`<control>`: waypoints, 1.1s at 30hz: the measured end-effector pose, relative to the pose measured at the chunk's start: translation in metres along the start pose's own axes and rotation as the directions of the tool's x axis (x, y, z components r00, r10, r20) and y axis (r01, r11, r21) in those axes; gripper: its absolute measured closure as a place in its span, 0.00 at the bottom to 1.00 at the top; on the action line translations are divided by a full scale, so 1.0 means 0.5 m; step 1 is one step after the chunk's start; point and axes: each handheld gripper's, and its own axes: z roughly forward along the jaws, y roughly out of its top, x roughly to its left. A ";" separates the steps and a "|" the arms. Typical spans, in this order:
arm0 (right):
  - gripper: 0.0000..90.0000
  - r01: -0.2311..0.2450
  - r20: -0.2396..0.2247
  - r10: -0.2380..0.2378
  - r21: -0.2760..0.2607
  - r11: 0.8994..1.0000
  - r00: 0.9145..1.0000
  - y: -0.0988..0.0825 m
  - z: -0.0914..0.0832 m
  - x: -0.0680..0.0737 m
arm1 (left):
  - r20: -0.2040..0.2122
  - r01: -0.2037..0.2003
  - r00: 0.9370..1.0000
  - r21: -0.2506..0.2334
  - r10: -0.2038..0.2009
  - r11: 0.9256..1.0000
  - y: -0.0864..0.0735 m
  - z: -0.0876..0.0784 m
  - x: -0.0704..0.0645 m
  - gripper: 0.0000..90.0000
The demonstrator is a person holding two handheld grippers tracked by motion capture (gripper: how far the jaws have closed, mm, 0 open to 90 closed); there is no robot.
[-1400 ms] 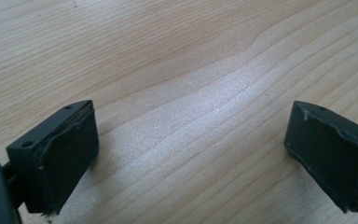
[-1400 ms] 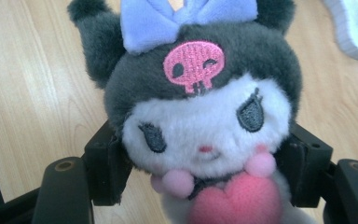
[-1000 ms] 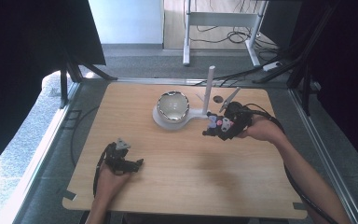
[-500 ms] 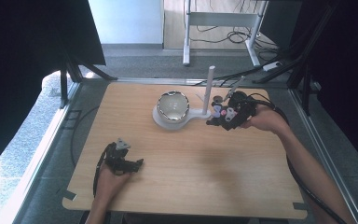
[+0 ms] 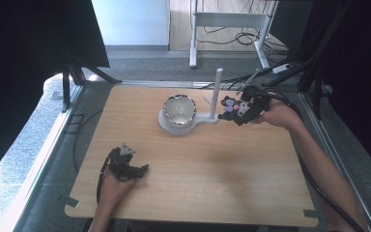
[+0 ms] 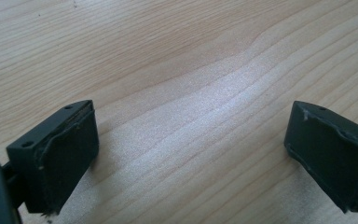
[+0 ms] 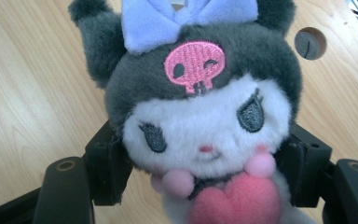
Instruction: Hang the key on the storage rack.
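Observation:
A small plush toy (image 7: 200,126) with a dark grey hood, a lilac bow, a pink skull badge and a pink heart sits squeezed between the two black jaws of my right gripper (image 7: 205,158). In the high view that gripper (image 5: 235,109) holds the plush toy (image 5: 228,106) above the table at the back right, beside the white post (image 5: 217,94). A shiny metal bowl (image 5: 179,109) stands on the white stand's round base (image 5: 166,124), left of the post. My left gripper (image 5: 134,170) rests low at the front left, jaws open over bare wood (image 6: 191,116).
The wooden table (image 5: 212,179) has a round cable hole (image 7: 310,43) near its back right. Black cables trail off both grippers. Dark screens flank the table, and a white table frame (image 5: 229,21) stands on the floor behind.
My right gripper has carried the plush toy up and toward the back, closer to the white post. The left gripper has stayed still.

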 end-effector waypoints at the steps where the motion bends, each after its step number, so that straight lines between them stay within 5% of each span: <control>1: 0.34 -0.009 0.002 0.009 -0.002 1.000 1.000 0.002 -0.004 -0.006 | 0.000 0.000 1.000 0.000 0.000 1.000 0.000 0.000 0.000 0.03; 23: 0.34 -0.126 0.059 0.128 -0.034 0.991 0.990 0.022 -0.040 -0.083 | 0.001 0.000 1.000 -0.001 0.000 1.000 0.000 0.000 0.000 0.03; 33: 0.34 -0.172 0.102 0.177 -0.060 0.983 0.979 0.044 -0.053 -0.115 | 0.000 0.000 1.000 0.000 0.000 1.000 0.000 0.000 0.000 0.03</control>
